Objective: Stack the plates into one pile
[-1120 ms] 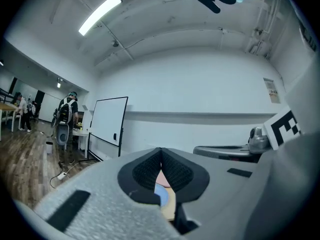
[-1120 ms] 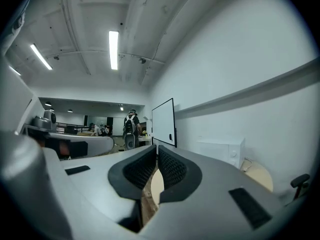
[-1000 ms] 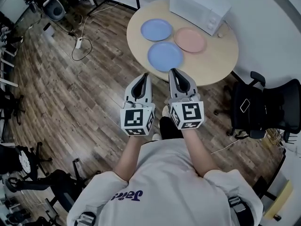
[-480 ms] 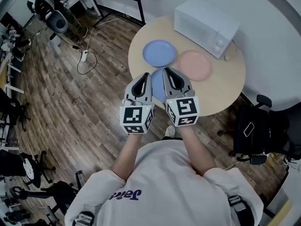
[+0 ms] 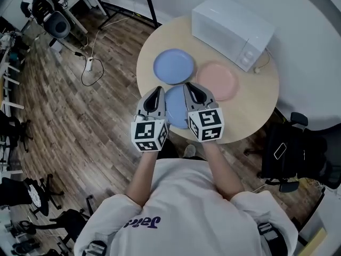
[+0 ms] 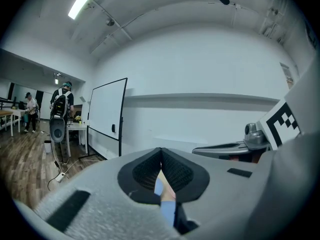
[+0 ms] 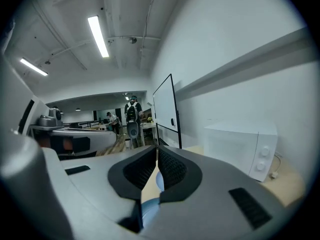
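Plainly round, smooth plates (image 5: 173, 66) on round wooden table (image 5: 256, 108)

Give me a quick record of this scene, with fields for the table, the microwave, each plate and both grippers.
table: round, light wood
microwave: white, at the table's far side
far blue plate: left of the pink plate
near blue plate: nearest the person, seen between the grippers
pink plate: in front of the microwave
pile: none yet; all three lie singly
left gripper: shut, empty, at the table's near-left edge
right gripper: shut, empty, over the near blue plate's right side
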Demonstrator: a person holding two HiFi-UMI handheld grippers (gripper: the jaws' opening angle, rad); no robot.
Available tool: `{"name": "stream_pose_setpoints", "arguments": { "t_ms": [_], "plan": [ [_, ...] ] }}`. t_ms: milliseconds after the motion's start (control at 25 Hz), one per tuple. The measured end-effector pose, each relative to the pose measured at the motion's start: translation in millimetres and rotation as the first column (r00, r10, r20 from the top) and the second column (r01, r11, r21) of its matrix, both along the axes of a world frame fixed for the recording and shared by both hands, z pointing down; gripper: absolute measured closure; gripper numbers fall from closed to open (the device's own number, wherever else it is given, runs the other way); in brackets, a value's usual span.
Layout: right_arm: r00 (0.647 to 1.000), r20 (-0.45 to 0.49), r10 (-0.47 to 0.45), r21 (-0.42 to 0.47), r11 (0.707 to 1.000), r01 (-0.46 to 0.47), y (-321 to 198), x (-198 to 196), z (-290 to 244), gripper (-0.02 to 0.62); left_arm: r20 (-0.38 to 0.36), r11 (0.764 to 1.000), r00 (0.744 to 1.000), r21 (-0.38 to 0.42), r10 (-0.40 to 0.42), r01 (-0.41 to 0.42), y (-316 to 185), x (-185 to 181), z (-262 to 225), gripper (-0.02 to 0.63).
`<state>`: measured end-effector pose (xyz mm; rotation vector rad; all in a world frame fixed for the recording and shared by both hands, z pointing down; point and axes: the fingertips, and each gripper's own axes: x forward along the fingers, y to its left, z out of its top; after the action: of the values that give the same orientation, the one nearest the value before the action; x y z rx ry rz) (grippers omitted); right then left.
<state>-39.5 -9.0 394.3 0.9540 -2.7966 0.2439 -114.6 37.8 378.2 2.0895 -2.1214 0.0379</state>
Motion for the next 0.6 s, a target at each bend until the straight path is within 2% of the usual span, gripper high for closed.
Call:
{"name": "stream_pose_setpoints", "arguments": {
  "t_ms": [320,600],
  "plan": [
    [0.994,-0.104,0.038,-0.074,0.996,-0.046,-65,-27,45,0.572,-0.030,0.994,0.998,-0.095,0.055,-0.057,-65,-40,45,0.591],
    [0.968,-0.245,0.049,-0.182,0.979,-0.096,-135,-48,96,0.572,-0.079,0.971,0.993,-0.217,0.086,-0.101,-128,-77,95,0.591]
  ]
}}
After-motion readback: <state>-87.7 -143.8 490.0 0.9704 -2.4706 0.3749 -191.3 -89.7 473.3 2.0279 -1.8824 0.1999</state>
